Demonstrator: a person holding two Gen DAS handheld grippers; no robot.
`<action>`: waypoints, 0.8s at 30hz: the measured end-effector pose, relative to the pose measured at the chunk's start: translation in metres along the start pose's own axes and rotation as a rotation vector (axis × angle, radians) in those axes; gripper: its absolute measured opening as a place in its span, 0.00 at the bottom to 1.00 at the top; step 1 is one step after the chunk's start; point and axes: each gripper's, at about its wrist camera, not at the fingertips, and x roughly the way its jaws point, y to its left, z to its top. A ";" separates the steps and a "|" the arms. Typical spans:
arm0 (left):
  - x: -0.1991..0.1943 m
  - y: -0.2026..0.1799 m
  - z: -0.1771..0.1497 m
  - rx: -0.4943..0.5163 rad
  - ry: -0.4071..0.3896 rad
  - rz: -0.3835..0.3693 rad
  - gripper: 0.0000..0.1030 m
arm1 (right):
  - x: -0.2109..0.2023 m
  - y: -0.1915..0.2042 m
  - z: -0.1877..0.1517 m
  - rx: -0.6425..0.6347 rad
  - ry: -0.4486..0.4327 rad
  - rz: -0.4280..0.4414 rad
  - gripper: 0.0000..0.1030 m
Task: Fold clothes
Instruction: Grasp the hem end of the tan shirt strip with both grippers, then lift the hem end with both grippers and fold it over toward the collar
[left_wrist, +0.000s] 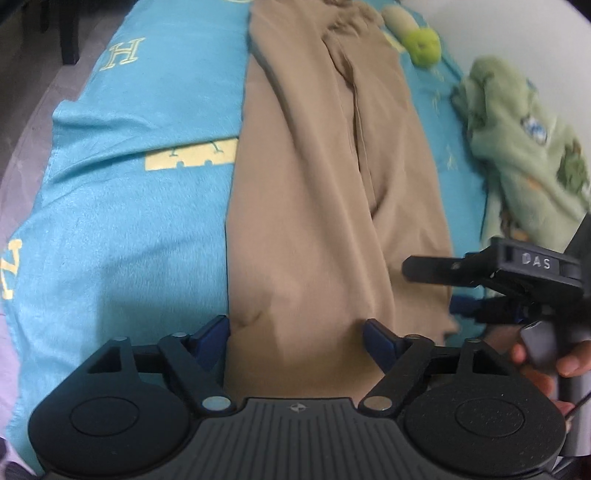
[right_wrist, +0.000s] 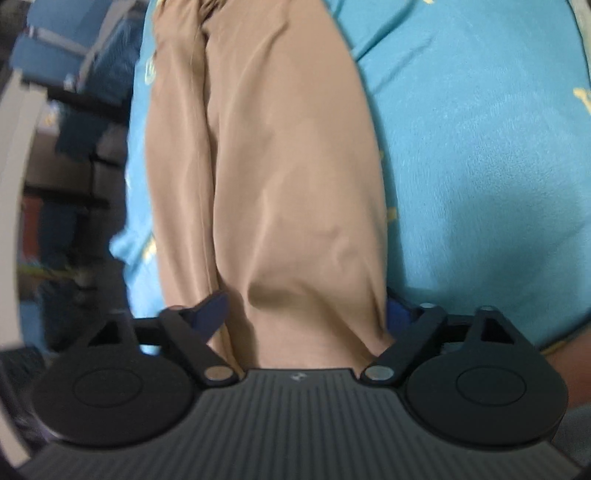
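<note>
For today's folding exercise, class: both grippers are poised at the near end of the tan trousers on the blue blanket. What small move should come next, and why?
Probably close both grippers on the near hem. The left gripper and right gripper each stand open astride the tan trousers, cloth between the pads but seemingly unpinched. The trousers lie lengthwise on the blue blanket, ready for folding away.

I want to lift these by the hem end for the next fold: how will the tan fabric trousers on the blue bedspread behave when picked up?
The tan fabric trousers will probably hang limp; soft creases run along the legs. The cloth has a slight sheen, so it may slide on the blue bedspread. The two legs lie overlapped and could separate unless both layers are pinched.
</note>
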 end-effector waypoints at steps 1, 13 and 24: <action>0.000 -0.002 -0.002 0.006 0.002 0.016 0.61 | 0.001 0.003 -0.005 -0.017 0.013 -0.006 0.72; -0.054 -0.022 -0.024 0.030 -0.230 0.090 0.05 | -0.047 0.012 -0.027 -0.143 -0.121 -0.034 0.10; -0.171 -0.087 -0.044 0.010 -0.566 -0.062 0.03 | -0.158 0.020 -0.052 -0.227 -0.409 0.134 0.09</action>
